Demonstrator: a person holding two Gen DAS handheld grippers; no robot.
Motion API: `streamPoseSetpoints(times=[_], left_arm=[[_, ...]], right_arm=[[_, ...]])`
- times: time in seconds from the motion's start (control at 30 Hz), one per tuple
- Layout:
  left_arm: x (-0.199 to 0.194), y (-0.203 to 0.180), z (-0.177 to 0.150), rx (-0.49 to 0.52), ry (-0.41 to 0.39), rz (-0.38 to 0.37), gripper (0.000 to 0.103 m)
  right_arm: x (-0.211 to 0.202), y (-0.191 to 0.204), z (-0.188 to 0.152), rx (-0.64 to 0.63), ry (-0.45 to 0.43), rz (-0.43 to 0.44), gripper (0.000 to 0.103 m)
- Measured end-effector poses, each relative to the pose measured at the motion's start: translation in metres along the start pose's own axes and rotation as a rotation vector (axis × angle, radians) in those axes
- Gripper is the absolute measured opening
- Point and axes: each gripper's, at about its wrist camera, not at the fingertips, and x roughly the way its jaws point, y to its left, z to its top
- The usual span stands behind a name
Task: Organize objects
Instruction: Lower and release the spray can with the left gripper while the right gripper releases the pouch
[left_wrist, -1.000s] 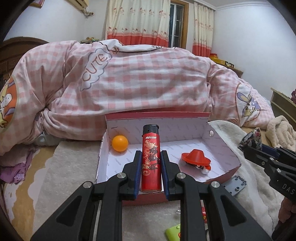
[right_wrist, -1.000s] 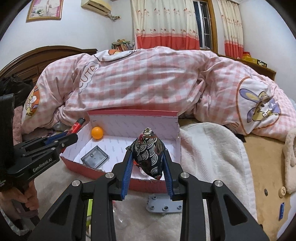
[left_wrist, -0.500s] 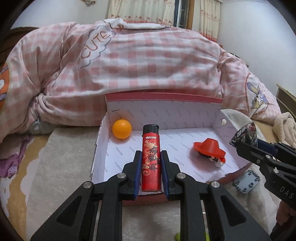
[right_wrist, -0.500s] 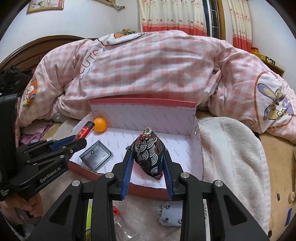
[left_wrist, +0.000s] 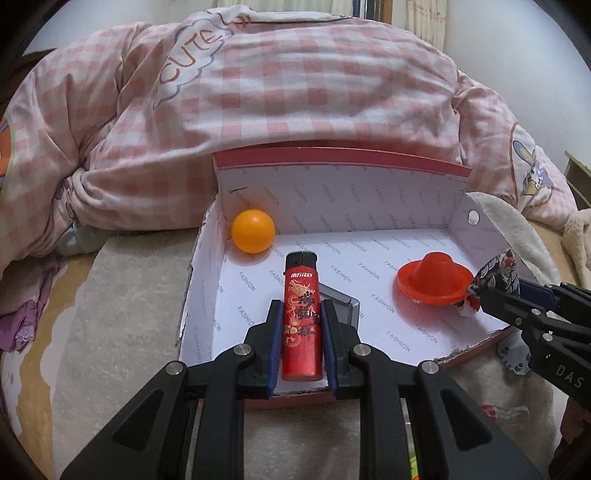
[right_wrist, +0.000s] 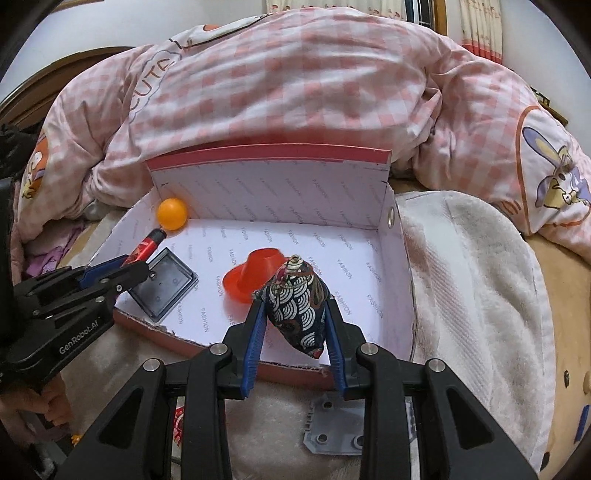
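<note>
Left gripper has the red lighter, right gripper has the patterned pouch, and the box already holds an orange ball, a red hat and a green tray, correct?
Not quite: the tray in the box is grey, not green, as the right wrist view shows. The rest stands: left gripper holds the red lighter, right gripper the patterned pouch, with orange ball and red hat inside.

Both wrist views face the box closely, from opposite front corners.

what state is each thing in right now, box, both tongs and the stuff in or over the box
box: open, no lid on it
left tongs: shut on lighter
lighter: held over the box's near edge
right tongs: shut on cloth pouch
cloth pouch: gripped, held over the box's front
orange ball: loose in the far left corner
red hat: brim down on the box floor
grey tray: flat on the box floor
</note>
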Motion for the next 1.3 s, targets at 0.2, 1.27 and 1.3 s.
streamPoseSetpoints(times=[0.2, 1.27, 1.3], left_arm=[[0.0028, 0.0004, 0.0006, 0.005, 0.014, -0.002, 0.019], [0.0029, 0.0022, -0.0007, -0.026, 0.017, -0.011, 0.054], [0.0028, 0.0040, -0.0008, -0.036, 0.017, -0.018, 0.062]], right_arm=[[0.0028, 0.0025, -0.0006, -0.002, 0.001, 0.003, 0.032], [0.0039, -0.0014, 0.0017, -0.001, 0.005, 0.002, 0.033], [0.0039, -0.0016, 0.0020, 0.000, 0.005, 0.004, 0.033]])
